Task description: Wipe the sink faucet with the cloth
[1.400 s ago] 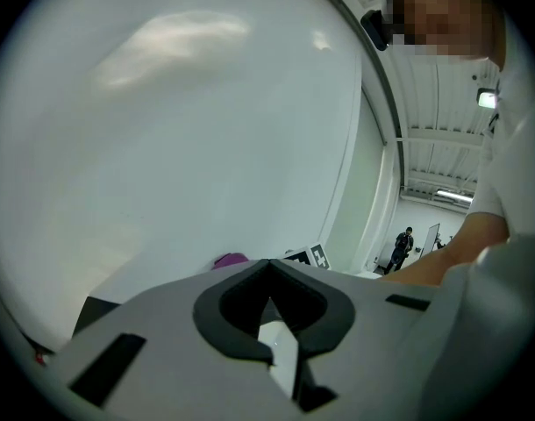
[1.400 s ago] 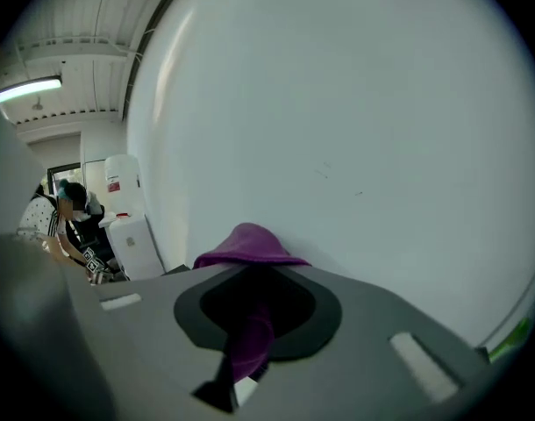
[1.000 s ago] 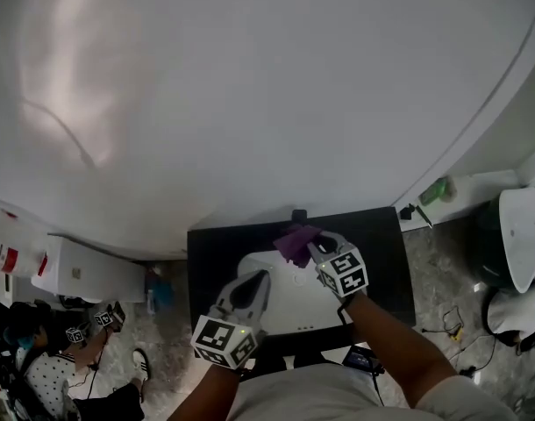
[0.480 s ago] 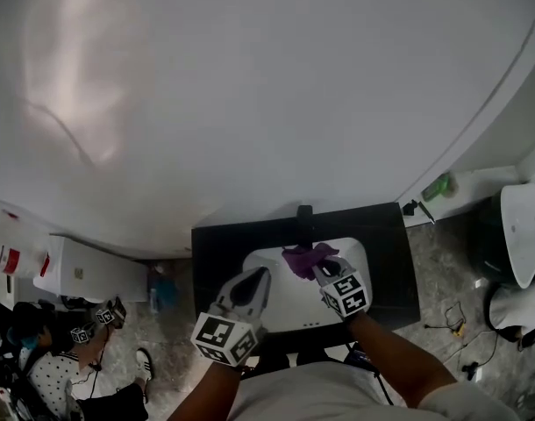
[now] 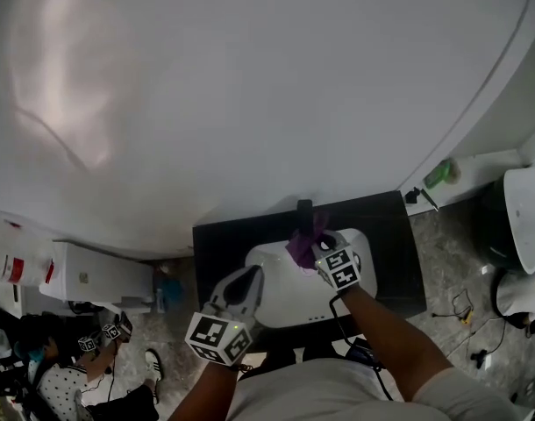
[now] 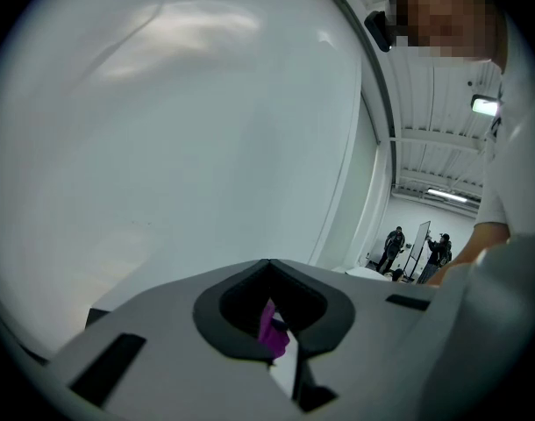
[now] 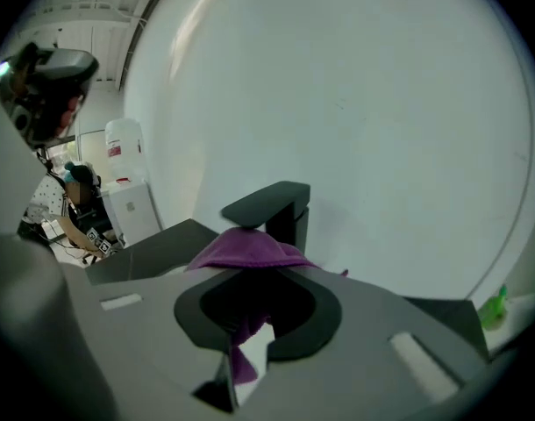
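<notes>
A black faucet [image 5: 304,210] stands at the back of a white sink basin [image 5: 276,301] set in a black counter [image 5: 217,244]. My right gripper [image 5: 321,247] is shut on a purple cloth [image 5: 303,244], just in front of the faucet's spout. In the right gripper view the cloth [image 7: 246,251] bunches under the faucet's flat spout [image 7: 266,203], and a strip hangs between the jaws of the right gripper [image 7: 241,353]. My left gripper [image 5: 244,286] hovers over the basin's left front, shut and empty. Its own view shows the cloth [image 6: 272,331] past the left gripper [image 6: 281,368].
A plain white wall rises right behind the faucet. A green bottle [image 5: 438,175] lies on the white ledge to the right. A white cabinet [image 5: 92,274] stands left of the counter, with a seated person [image 5: 53,371] beyond. A white rounded fixture [image 5: 524,222] is at the far right.
The right gripper with the cloth dipped toward the basin, then came back up against the faucet's spout. The left gripper has stayed almost where it was.
</notes>
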Motion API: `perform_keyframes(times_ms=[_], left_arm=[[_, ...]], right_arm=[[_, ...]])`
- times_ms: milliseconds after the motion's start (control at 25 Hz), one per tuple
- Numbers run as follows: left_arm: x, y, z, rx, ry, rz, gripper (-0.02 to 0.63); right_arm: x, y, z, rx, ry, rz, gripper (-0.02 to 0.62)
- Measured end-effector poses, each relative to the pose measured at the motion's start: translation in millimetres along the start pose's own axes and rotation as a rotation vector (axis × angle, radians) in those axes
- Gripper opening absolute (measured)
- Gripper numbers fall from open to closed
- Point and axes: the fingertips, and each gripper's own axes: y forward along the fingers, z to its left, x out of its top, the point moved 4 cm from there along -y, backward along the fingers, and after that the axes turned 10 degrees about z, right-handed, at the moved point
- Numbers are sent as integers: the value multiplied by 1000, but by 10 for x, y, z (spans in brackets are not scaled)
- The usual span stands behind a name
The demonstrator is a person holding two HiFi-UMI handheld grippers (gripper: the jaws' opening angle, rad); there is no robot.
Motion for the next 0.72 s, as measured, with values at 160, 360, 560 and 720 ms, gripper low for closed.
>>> perform_keyframes(times_ms=[160,360,560,720], left_arm=[[-6,-13,23,-4,-11,-7,6],[45,-40,-9,-1,9,-7,6],[49,-64,26,16,7,-8,6],[41,-64,89,11,-8,-18,6]], right_arm=[[-347,-293,366,72,16,42,28],[114,-17,17,-3,-49,-21,28],[46,57,65,16,-59,-8,28],[-336,-288,482,116,-19,28,28]])
